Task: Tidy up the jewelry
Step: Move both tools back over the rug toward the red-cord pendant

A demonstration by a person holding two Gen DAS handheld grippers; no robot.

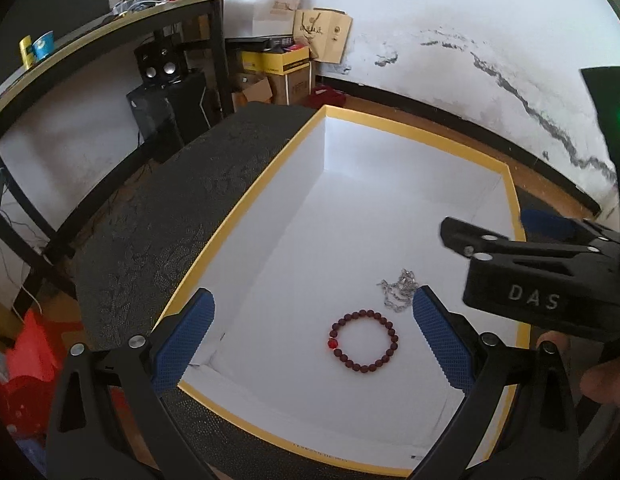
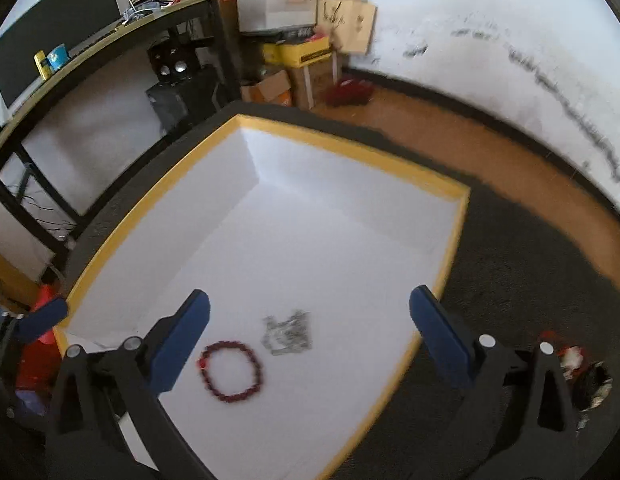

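A white box with a yellow rim (image 1: 414, 130) (image 2: 350, 152) sits on a dark textured tabletop. On its floor lie a dark red bead bracelet (image 1: 364, 342) (image 2: 231, 372) and a crumpled silver chain (image 1: 398, 290) (image 2: 288, 334). My left gripper (image 1: 310, 336) is open and empty above the box, its blue pads on either side of the bracelet. My right gripper (image 2: 310, 336) is open and empty above the box, the chain between its fingers; its black body shows in the left wrist view (image 1: 542, 272).
The dark tabletop (image 1: 158, 240) (image 2: 510, 288) surrounds the box. A desk with shelf, speakers (image 1: 160, 64) and cardboard boxes (image 1: 278, 72) stand behind. Red items (image 2: 566, 356) lie at right on the table. A red bag (image 1: 22, 364) sits lower left.
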